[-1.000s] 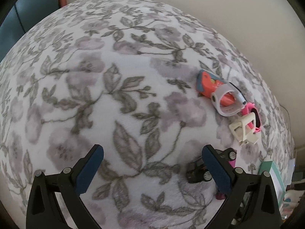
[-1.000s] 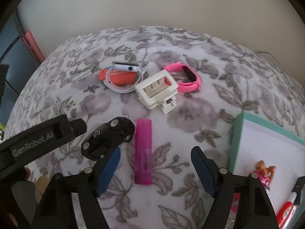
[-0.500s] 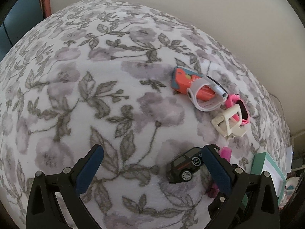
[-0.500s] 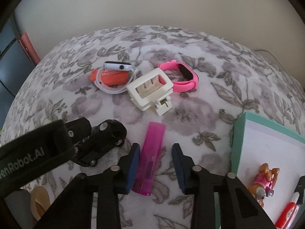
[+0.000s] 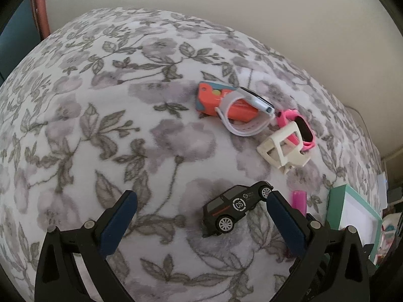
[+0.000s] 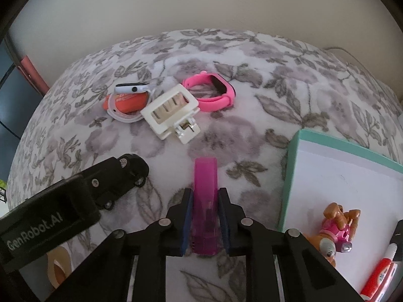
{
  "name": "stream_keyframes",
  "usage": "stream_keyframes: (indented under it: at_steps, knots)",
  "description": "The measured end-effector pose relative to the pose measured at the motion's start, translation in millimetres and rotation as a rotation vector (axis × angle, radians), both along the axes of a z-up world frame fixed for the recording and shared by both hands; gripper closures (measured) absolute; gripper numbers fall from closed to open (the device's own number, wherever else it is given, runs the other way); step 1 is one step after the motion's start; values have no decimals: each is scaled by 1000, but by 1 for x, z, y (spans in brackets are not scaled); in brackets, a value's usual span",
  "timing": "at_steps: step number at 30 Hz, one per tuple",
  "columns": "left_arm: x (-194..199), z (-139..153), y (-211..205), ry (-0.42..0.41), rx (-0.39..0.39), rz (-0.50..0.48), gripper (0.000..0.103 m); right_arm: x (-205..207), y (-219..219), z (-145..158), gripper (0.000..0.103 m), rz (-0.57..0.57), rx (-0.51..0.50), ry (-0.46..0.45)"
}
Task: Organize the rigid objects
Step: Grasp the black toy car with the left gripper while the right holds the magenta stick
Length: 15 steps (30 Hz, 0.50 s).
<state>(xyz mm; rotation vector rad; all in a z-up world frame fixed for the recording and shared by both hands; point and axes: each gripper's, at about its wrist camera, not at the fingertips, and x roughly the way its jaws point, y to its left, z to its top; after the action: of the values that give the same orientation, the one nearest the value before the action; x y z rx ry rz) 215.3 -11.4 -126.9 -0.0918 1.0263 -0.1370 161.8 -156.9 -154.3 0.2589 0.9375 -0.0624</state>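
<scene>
My right gripper (image 6: 205,196) is shut on a magenta lighter (image 6: 204,196) lying on the floral blanket (image 6: 252,95); its tip also shows in the left wrist view (image 5: 299,200). My left gripper (image 5: 201,201) is open around a black toy car (image 5: 235,206), whose front touches the right finger. The car (image 6: 133,168) sits partly behind the left gripper body in the right wrist view. Beyond lie a cream hair claw (image 6: 171,113), a pink watch (image 6: 211,91), a white watch (image 6: 131,89) and an orange case (image 6: 126,102).
A teal-rimmed white box (image 6: 292,163) stands at the right, holding a toy dog (image 6: 337,229) and a red marker (image 6: 377,276). A tape roll (image 6: 59,266) lies at lower left. A beige wall runs behind the blanket.
My right gripper moved forward and closed on the magenta lighter. My left gripper moved right, bringing the black car between its fingers.
</scene>
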Motion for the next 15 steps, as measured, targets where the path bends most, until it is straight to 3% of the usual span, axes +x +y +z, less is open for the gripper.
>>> stream_keyframes:
  at_steps: [4, 15]
  knots:
    - [-1, -3, -8, 1, 29, -27, 3, -1, -5, -1, 81, -7, 31, 0]
    - [-4, -10, -17, 6, 60, -61, 34, 1, -4, -1, 81, -4, 28, 0]
